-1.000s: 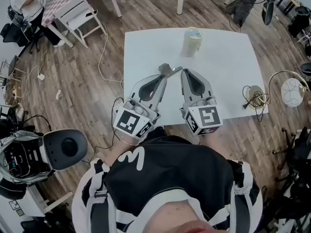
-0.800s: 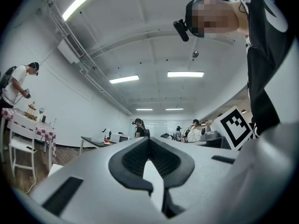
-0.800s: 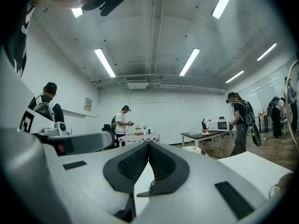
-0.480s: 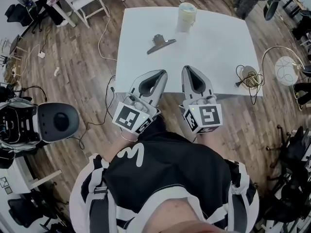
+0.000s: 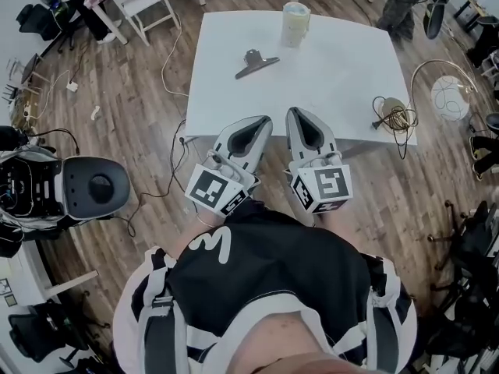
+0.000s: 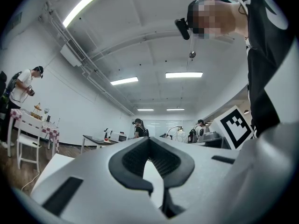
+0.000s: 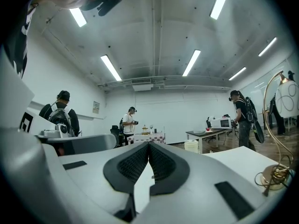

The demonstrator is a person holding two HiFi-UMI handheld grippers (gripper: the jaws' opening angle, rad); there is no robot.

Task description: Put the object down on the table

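Clip on white table, wood floor

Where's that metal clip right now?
In the head view the metal clip lies on the white table, toward its far left, just left of and nearer than the pale cup.

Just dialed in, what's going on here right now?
A person holds a gripper in each hand at the near edge of the table. The left gripper and right gripper are both shut, with nothing between the jaws. The clip lies on the table, well apart from both. A cup stands beyond it at the far edge, and a cable coil sits to the right. The put-down looks done.
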